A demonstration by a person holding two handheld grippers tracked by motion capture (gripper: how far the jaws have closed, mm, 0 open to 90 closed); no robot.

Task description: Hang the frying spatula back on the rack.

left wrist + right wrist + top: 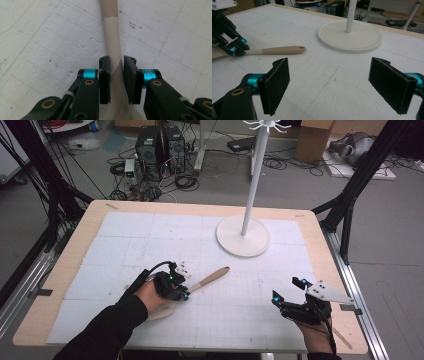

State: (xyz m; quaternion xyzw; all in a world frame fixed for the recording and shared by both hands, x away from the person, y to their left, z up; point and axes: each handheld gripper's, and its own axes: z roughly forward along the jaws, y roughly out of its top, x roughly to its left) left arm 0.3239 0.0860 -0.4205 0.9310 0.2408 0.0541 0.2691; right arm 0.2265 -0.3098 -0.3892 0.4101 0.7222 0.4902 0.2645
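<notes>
On the table, left gripper [116, 82] fingers grasp the spatula [113, 50]; right gripper [337, 87] released.

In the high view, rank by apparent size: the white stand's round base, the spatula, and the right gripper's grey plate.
1. Round base
2. Spatula, partly hidden by the left gripper
3. Grey plate
</notes>
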